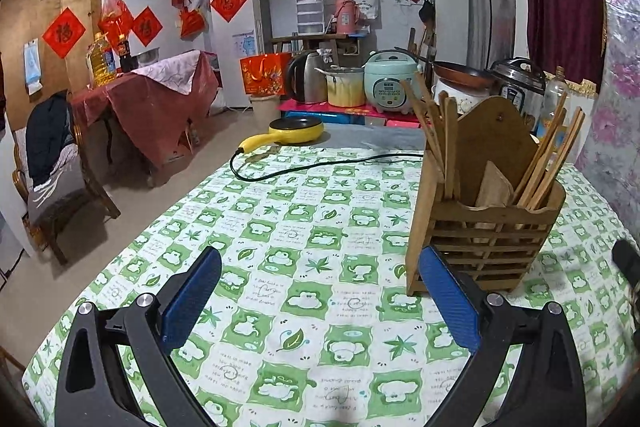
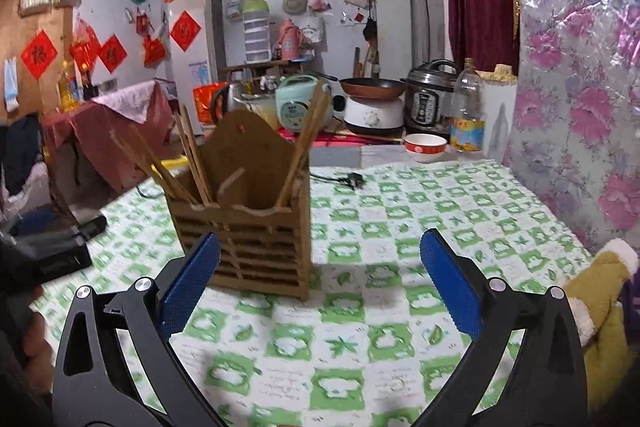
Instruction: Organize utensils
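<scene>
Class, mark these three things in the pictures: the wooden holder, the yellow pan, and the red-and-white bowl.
Wooden holder [image 1: 486, 247]: left wrist view, on its slatted front wall.
Yellow pan [image 1: 295, 131]: left wrist view, on its round yellow side.
Bowl [image 2: 425, 147]: right wrist view, on its outer side with the red band.

Home kitchen-dining room. Evidence: rice cooker [image 1: 389, 81], kettle [image 1: 305, 77], pressure cooker [image 2: 432, 95] and pan [image 2: 372, 87] stood past the far edge of the table [image 1: 320, 307]; fridge [image 1: 236, 27] and hung bags lined the wall.
</scene>
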